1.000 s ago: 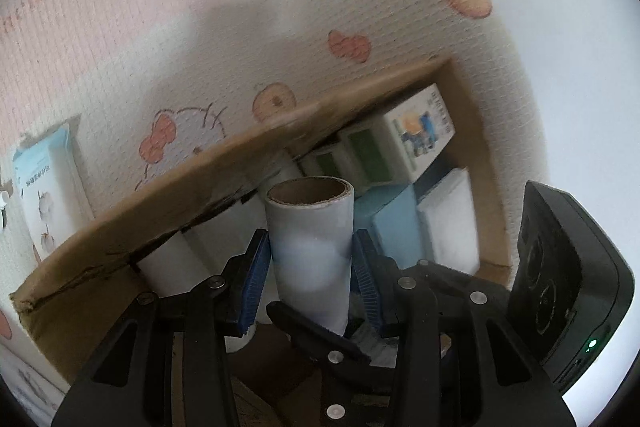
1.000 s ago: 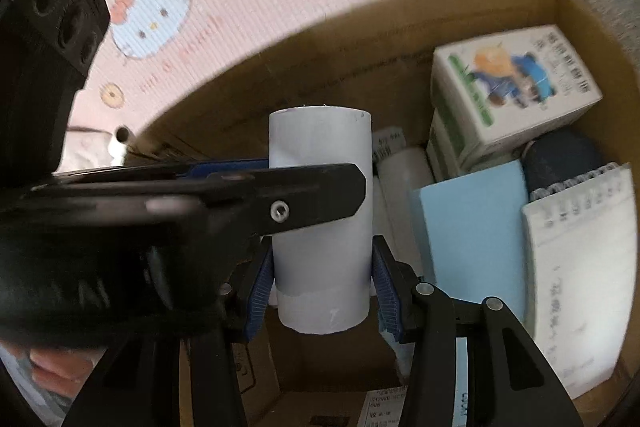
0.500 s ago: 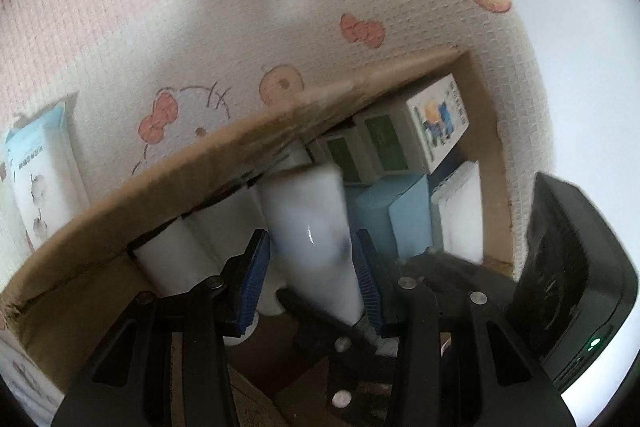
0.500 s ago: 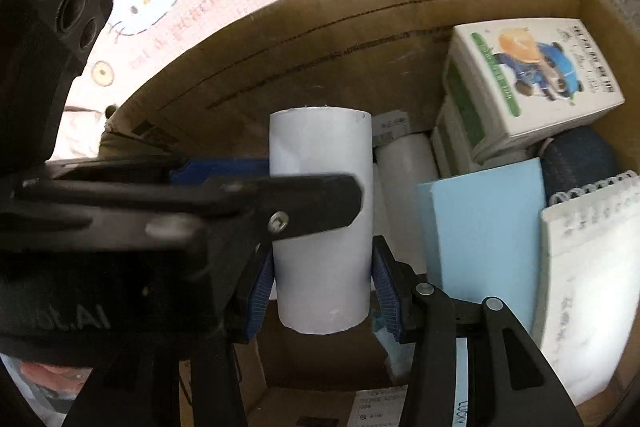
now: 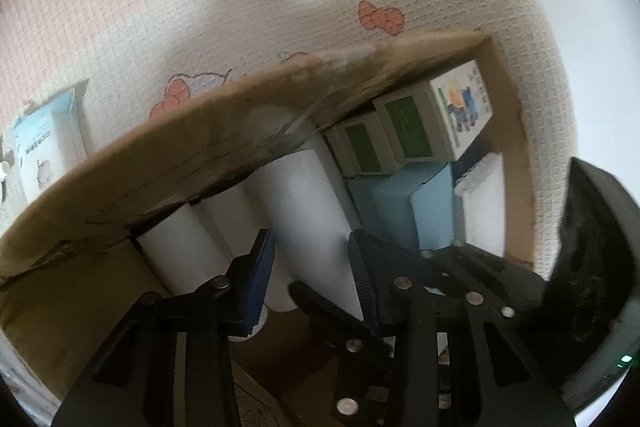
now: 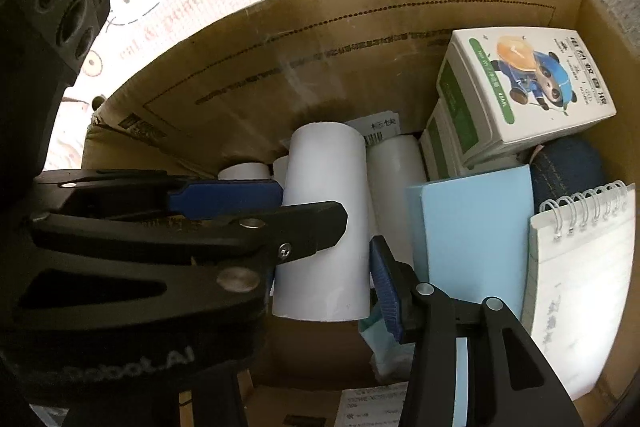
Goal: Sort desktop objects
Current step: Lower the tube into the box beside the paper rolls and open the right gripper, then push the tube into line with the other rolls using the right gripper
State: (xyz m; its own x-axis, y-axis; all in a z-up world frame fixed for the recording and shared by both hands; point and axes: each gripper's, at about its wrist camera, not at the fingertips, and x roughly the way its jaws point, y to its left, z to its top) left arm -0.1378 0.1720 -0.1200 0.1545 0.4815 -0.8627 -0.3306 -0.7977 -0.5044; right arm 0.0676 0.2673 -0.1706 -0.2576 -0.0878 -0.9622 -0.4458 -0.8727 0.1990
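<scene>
A white paper roll (image 5: 304, 219) is held low inside a brown cardboard box (image 5: 160, 163). My left gripper (image 5: 310, 267) is shut on the roll; its blue pads press both sides. My right gripper (image 6: 324, 267) is also shut on the same roll (image 6: 324, 227), with the left gripper's fingers (image 6: 224, 195) crossing in front of it. Other white rolls (image 5: 180, 251) lie in the box beside it.
The box also holds green-and-white cartons with a panda print (image 6: 520, 87), a light blue pad (image 6: 480, 239), a spiral notebook (image 6: 580, 287) and a dark blue object (image 6: 568, 167). A pink Hello Kitty mat (image 5: 200, 7) lies under the box. A tissue pack (image 5: 44, 143) lies left.
Both grippers have lowered the roll down into the box and tilted it toward the other rolls. Both stay shut on it.
</scene>
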